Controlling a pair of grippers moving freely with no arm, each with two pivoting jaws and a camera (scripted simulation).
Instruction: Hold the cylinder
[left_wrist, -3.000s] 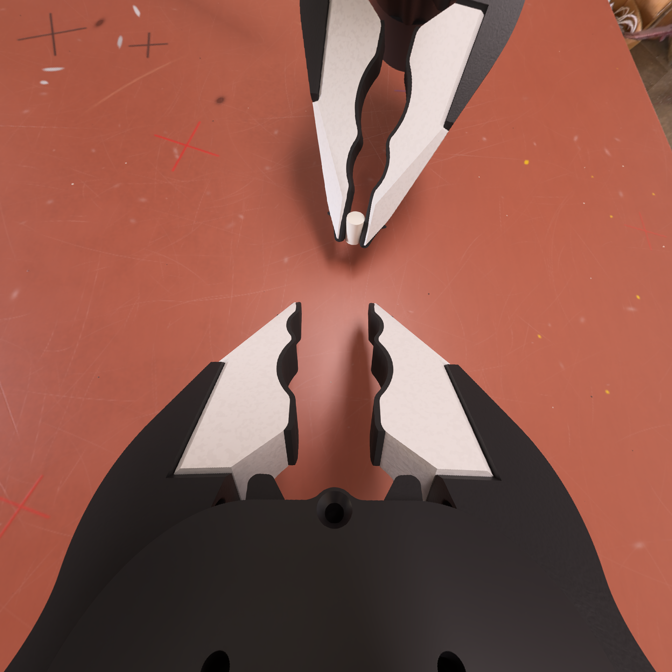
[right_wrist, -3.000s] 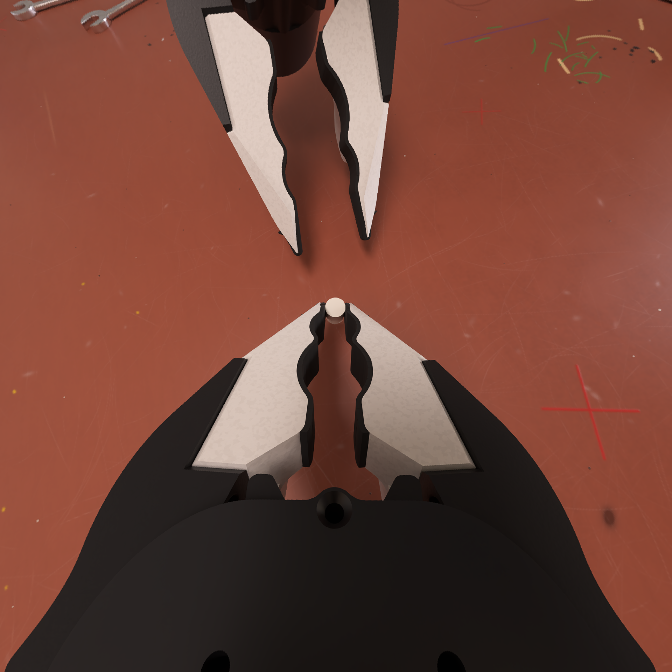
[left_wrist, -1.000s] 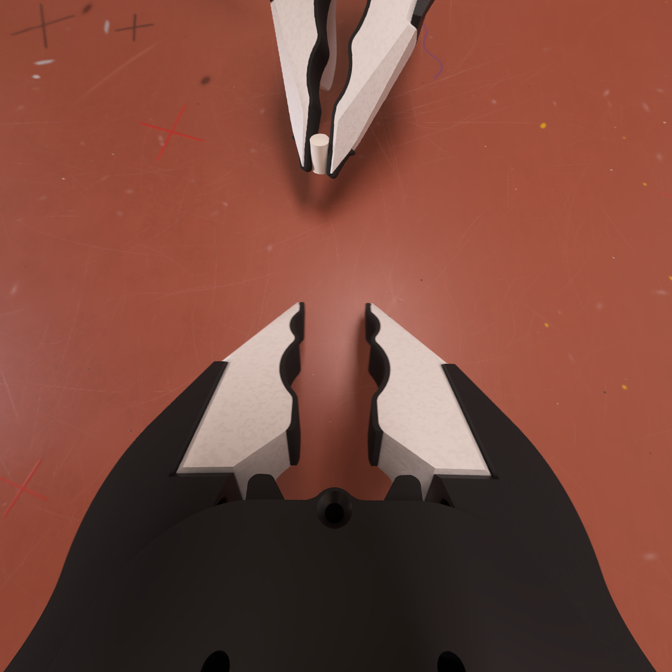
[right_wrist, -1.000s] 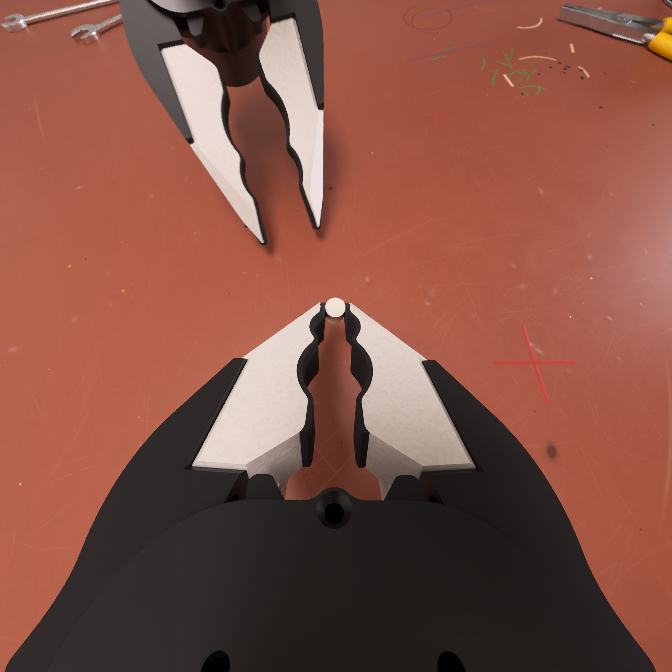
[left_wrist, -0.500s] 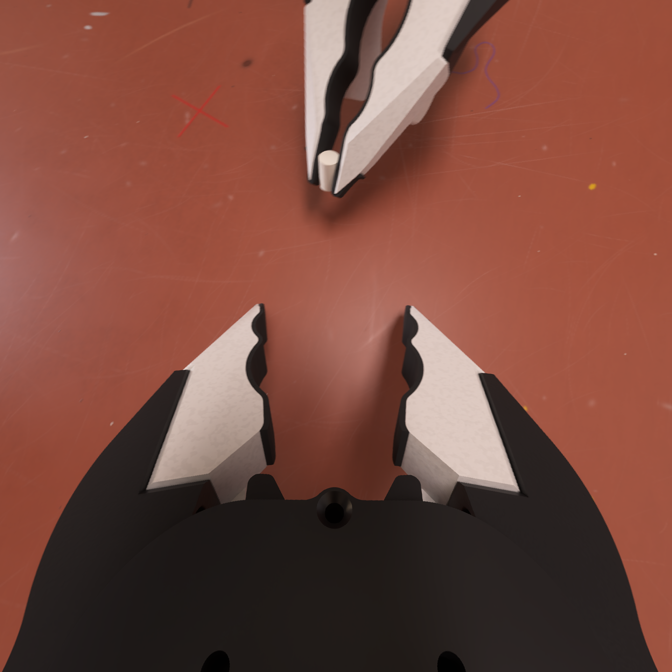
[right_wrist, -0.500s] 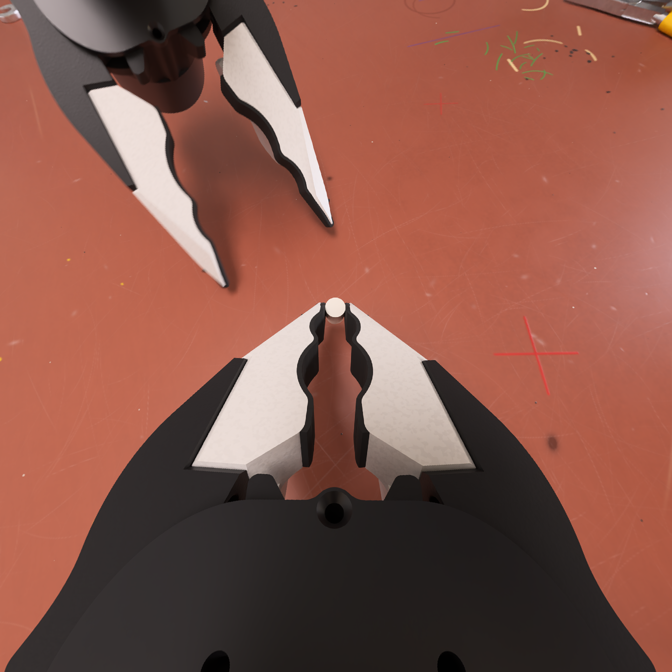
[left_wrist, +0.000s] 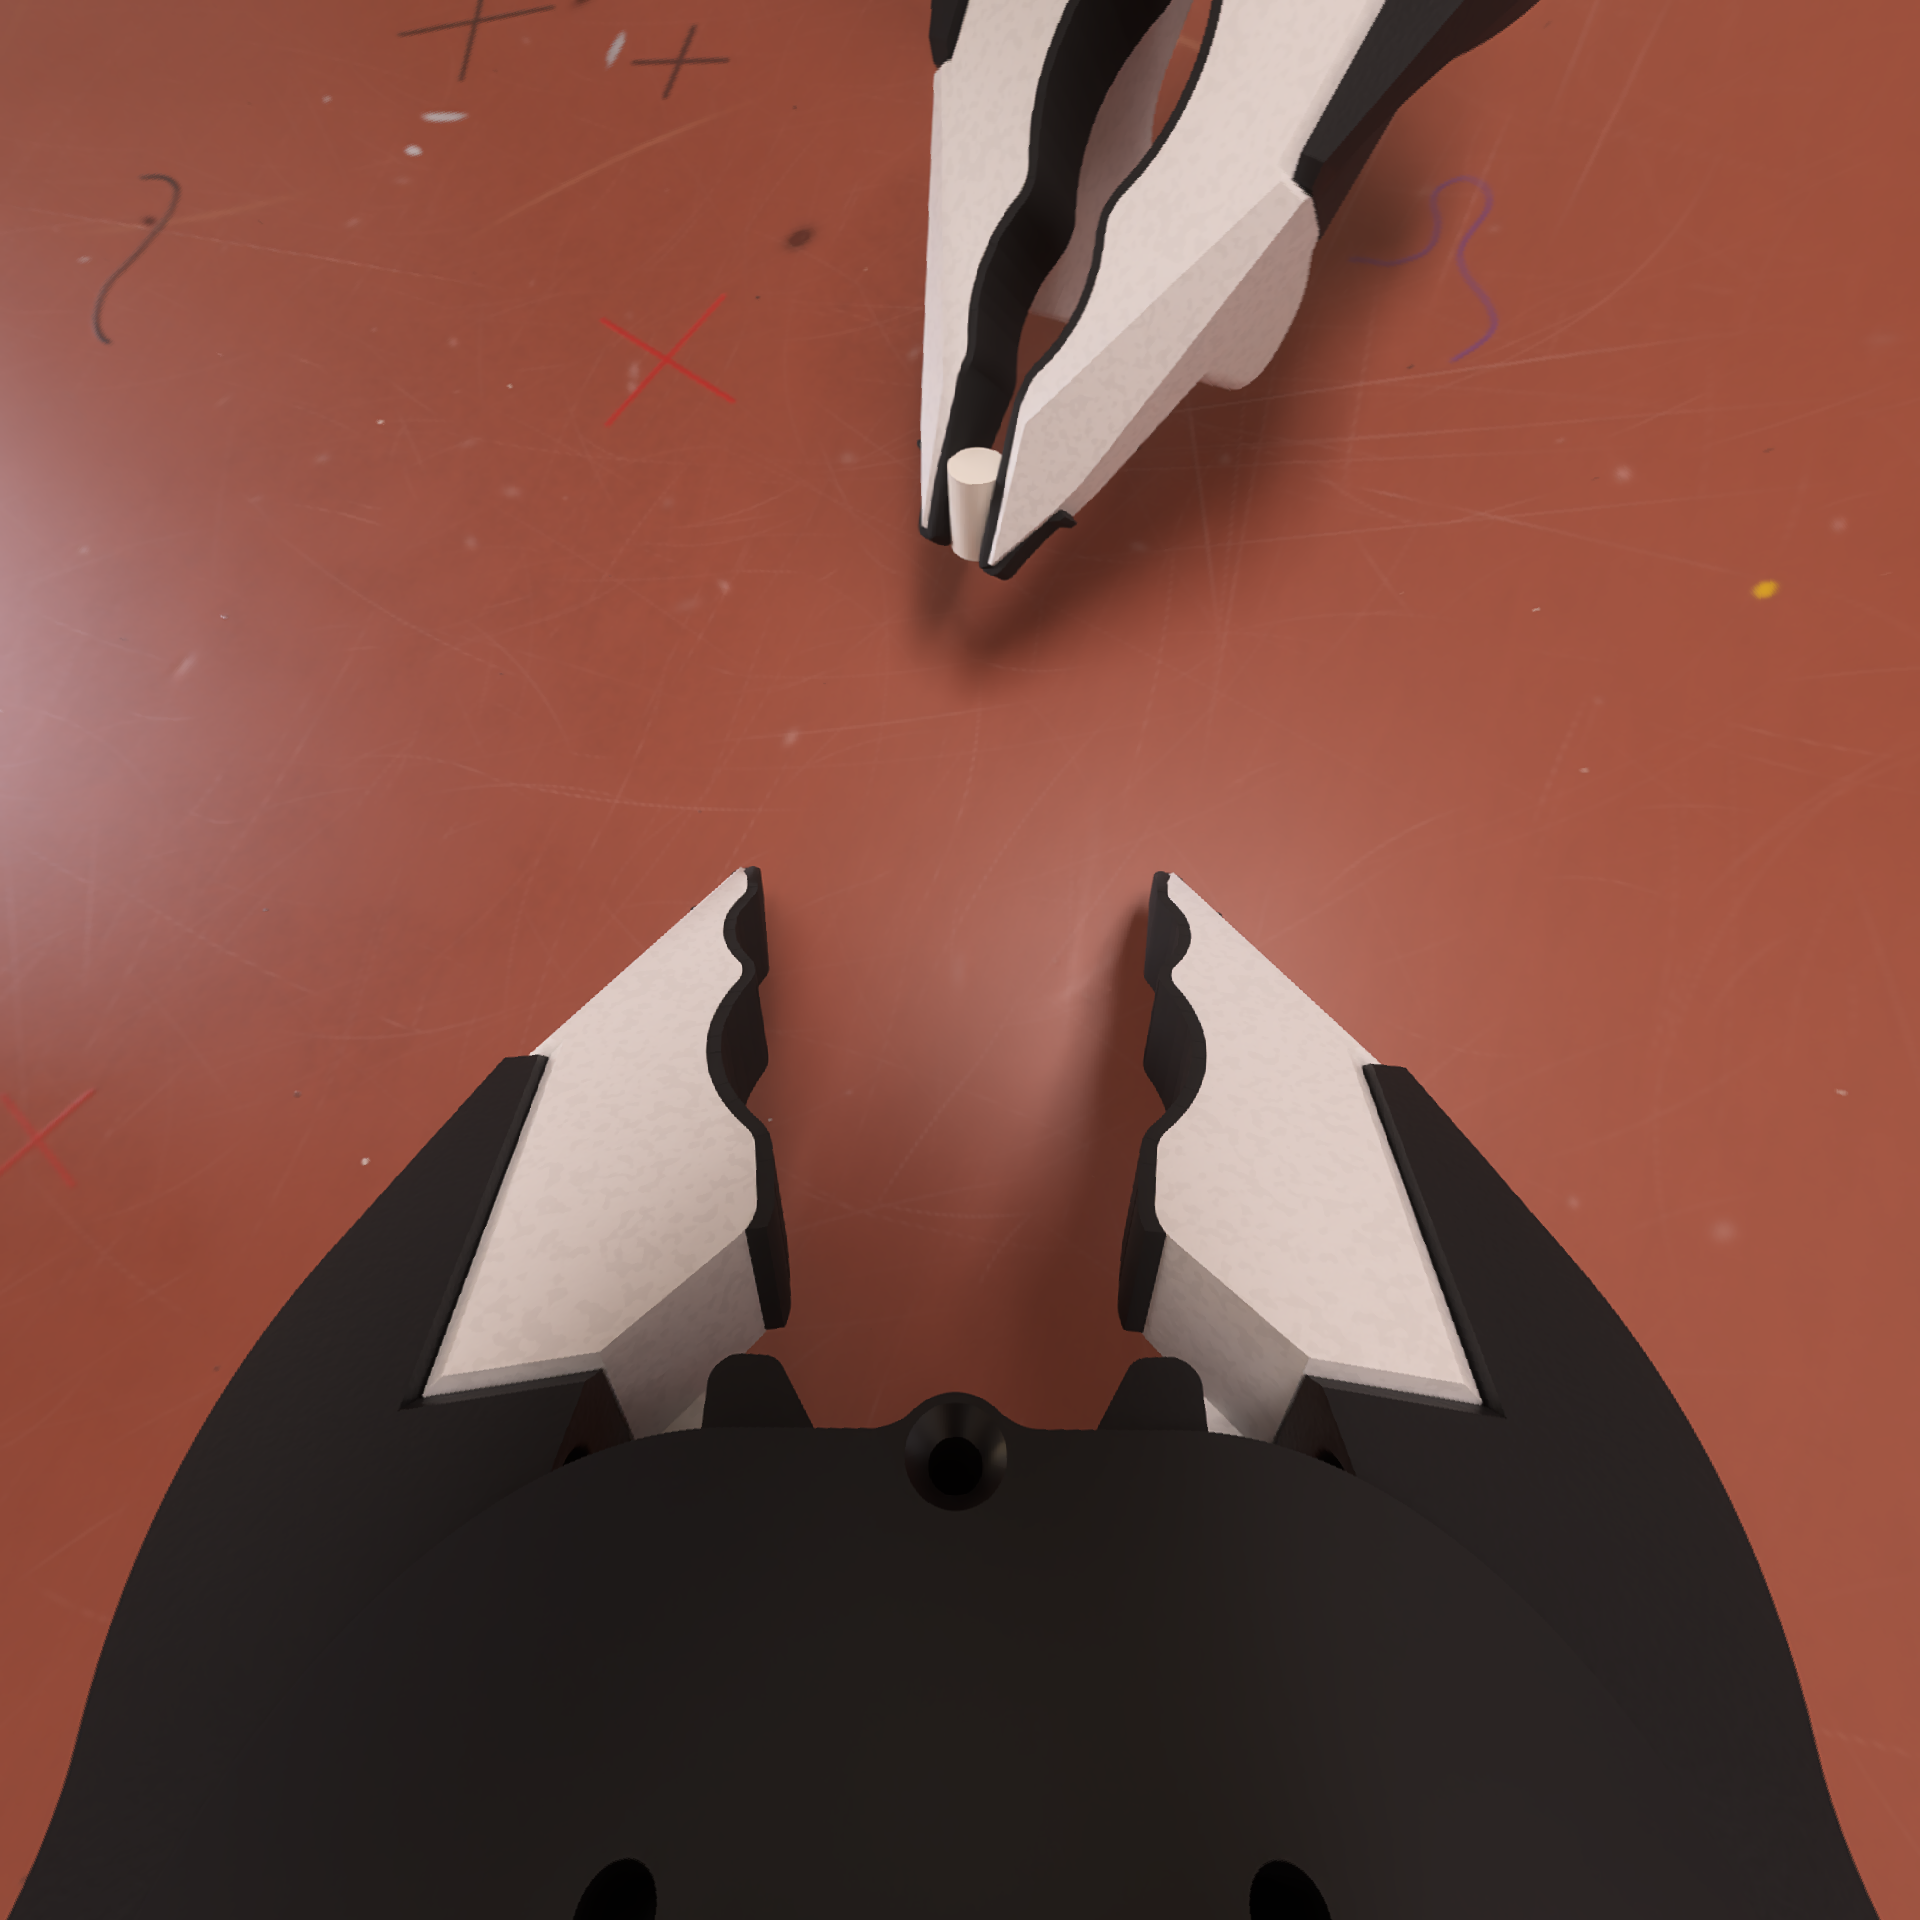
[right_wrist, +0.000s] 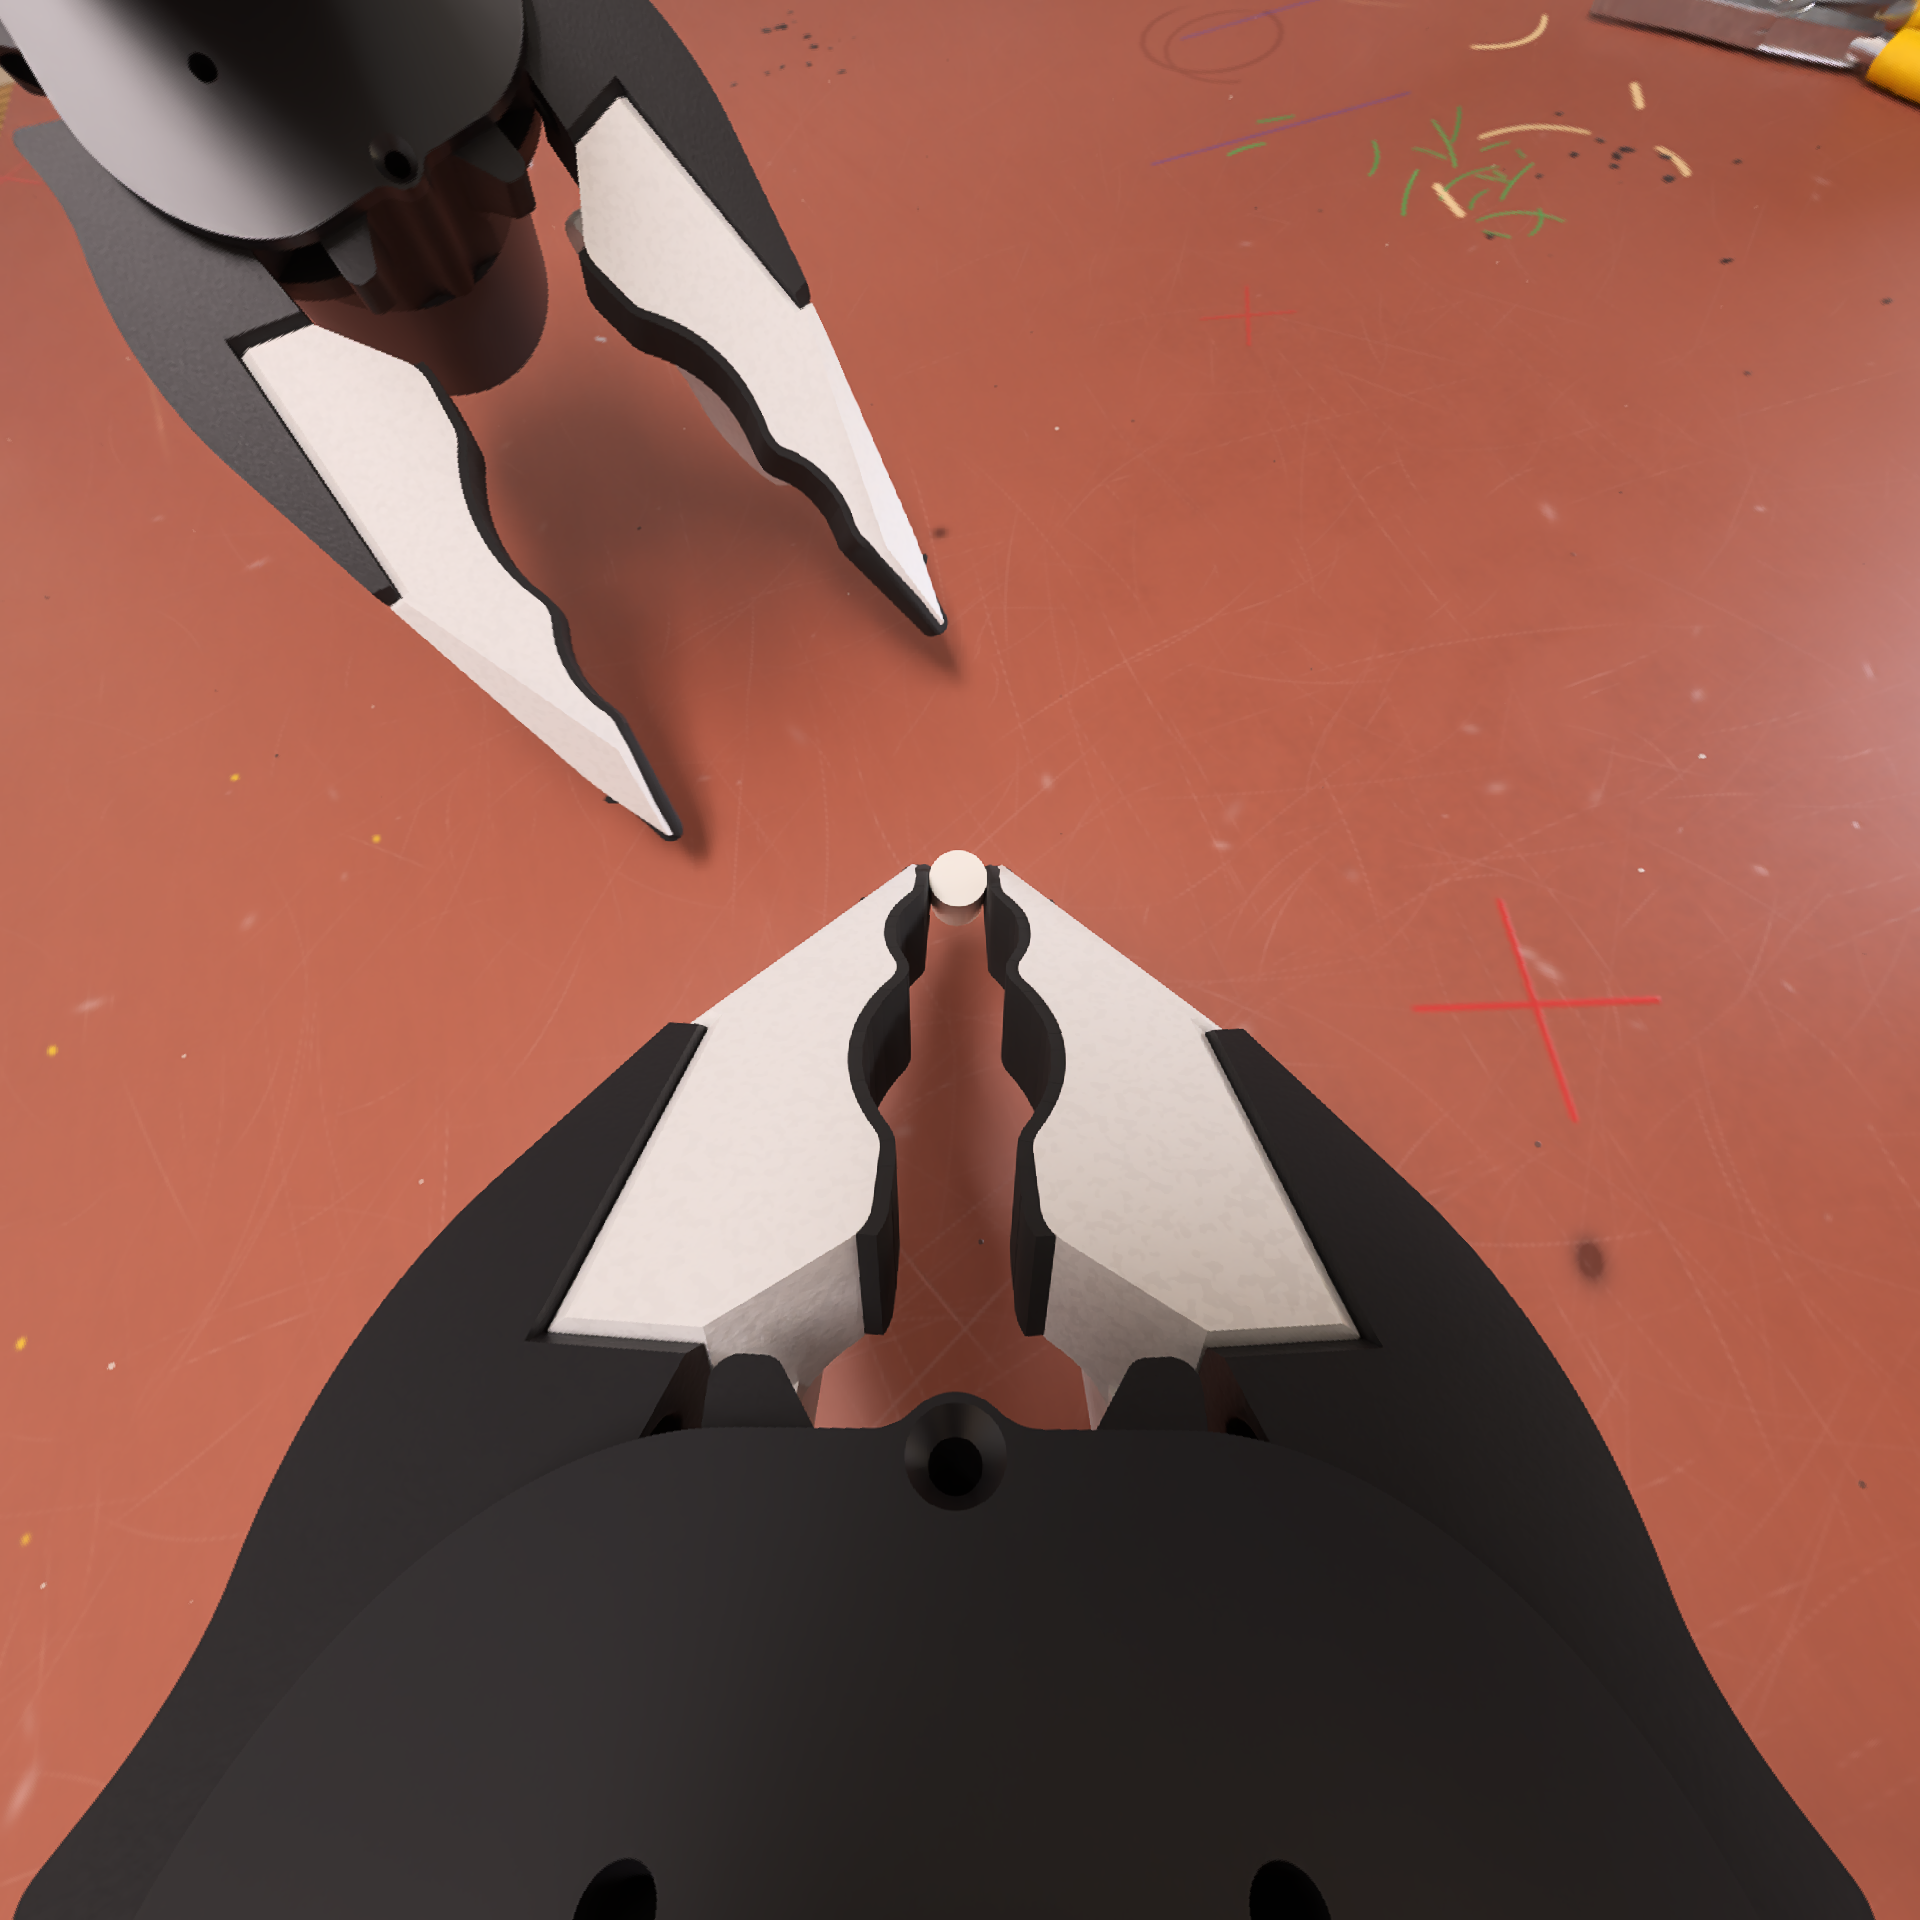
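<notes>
A small cream cylinder (right_wrist: 957, 880) stands upright, pinched between the tips of my right gripper (right_wrist: 956, 883), which is shut on it. In the left wrist view the same cylinder (left_wrist: 970, 501) shows in the right gripper (left_wrist: 977, 540) ahead, just above the red-brown table (left_wrist: 416, 675). My left gripper (left_wrist: 954, 883) is open wide and empty, short of the cylinder. In the right wrist view the left gripper (right_wrist: 805, 727) shows ahead and to the left, its fingers spread, apart from the cylinder.
Red cross marks (right_wrist: 1536, 1004) (left_wrist: 667, 358) and dark pen marks (left_wrist: 135, 255) lie on the table. Green and tan scraps (right_wrist: 1475, 182) lie at the far right, with a yellow-handled tool (right_wrist: 1870, 47) at the top right corner.
My left gripper has opened wider over the last second and come nearer to the right gripper. The right gripper has kept its grip on the cylinder.
</notes>
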